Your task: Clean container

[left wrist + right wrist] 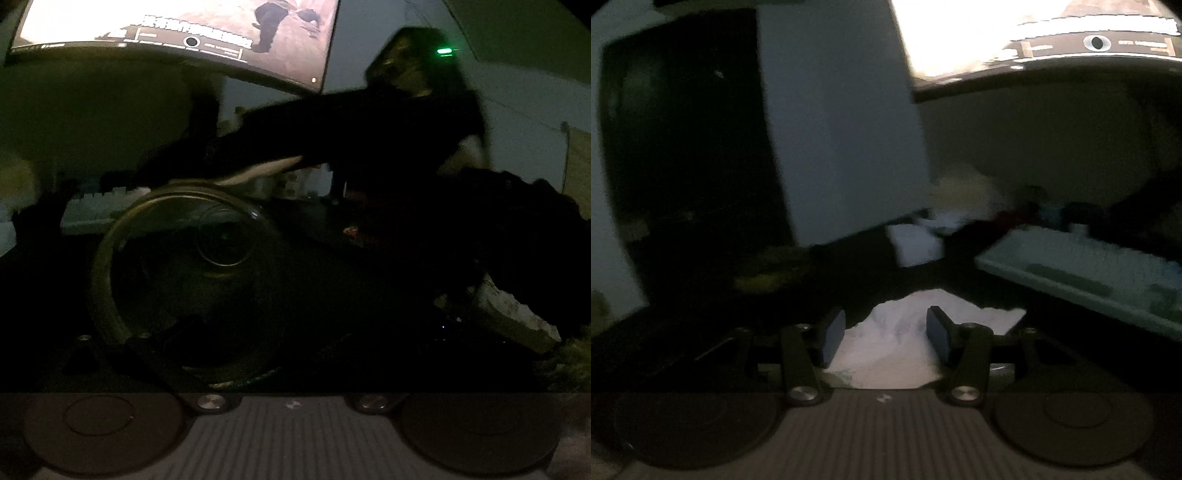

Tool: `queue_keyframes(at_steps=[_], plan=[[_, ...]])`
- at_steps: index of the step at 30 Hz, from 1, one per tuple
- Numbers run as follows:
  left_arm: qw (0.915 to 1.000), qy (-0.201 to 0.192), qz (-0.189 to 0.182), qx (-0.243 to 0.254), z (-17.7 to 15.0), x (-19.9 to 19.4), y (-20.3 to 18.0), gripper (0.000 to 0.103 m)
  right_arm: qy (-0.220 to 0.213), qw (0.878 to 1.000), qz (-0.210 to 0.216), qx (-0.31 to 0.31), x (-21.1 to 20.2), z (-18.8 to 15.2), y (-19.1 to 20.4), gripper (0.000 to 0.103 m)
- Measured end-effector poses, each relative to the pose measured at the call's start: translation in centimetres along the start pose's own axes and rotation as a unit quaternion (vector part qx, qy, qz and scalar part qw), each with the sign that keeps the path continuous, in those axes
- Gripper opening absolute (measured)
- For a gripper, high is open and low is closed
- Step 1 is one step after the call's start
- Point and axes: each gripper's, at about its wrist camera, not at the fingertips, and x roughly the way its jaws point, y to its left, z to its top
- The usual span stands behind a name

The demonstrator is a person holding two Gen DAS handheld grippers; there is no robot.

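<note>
Your left gripper (207, 295) held the glass container (181, 273), mouth toward you; whether its fingers clenched was unclear. Your right gripper (886, 338) straddled the white cloth (897, 343), fingers released, ready for wiping.

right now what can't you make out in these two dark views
- Left tool: in the left wrist view its fingers are lost in darkness around the glass jar, so its grip cannot be told.
- Right tool: the pads flank the white cloth; contact is unclear.
- Keyboard: blurred, cut off by the right edge.
- Monitor: on-screen text is blurred, the top cropped.
</note>
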Motion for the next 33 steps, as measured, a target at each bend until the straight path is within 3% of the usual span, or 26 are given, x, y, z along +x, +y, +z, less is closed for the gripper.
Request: queue_keyframes(at_steps=[4, 6, 10, 13, 15, 19, 21, 27, 33], plan=[[1.0, 0.0, -0.005, 0.006, -0.1, 0.5, -0.3, 0.103, 0.011, 0.998, -0.05, 0.03, 0.2, 0.2, -1.8, 0.053], [0.9999, -0.001, 0.002, 0.012, -0.1, 0.6, -0.6, 0.103, 0.007, 0.998, -0.051, 0.028, -0.2, 0.1, -1.2, 0.056], [0.9997, 0.002, 0.014, 0.022, -0.2, 0.9, -1.0, 0.103, -0.002, 1.0, 0.022, 0.019, -1.6, -0.1, 0.7, 0.055], [0.9995, 0.002, 0.02, 0.026, 0.0, 1.2, -0.8, 0.103, -0.007, 0.999, 0.049, 0.006, -1.9, -0.4, 1.4, 0.055], [0.9993, 0.002, 0.026, 0.028, -0.1, 1.3, -0.8, 0.103, -0.013, 0.999, 0.035, 0.003, -1.8, -0.5, 1.1, 0.055], [0.9992, 0.001, 0.033, 0.023, 0.0, 1.4, -0.7, 0.103, -0.018, 0.999, -0.038, 0.002, -1.0, -0.5, -0.1, 0.055], [0.9991, -0.002, 0.039, 0.019, 0.0, 1.4, -0.6, 0.103, -0.022, 0.999, -0.045, 0.001, -0.7, -0.6, 0.2, 0.055], [0.999, -0.006, 0.044, 0.006, 0.1, 1.1, 0.1, 0.103, -0.031, 0.999, 0.027, -0.005, -0.8, -0.8, 1.7, 0.056], [0.9982, -0.011, 0.058, -0.011, 0.3, 0.7, 0.5, 0.103, -0.036, 0.997, -0.07, 0.015, 0.2, -0.7, 0.2, 0.056]])
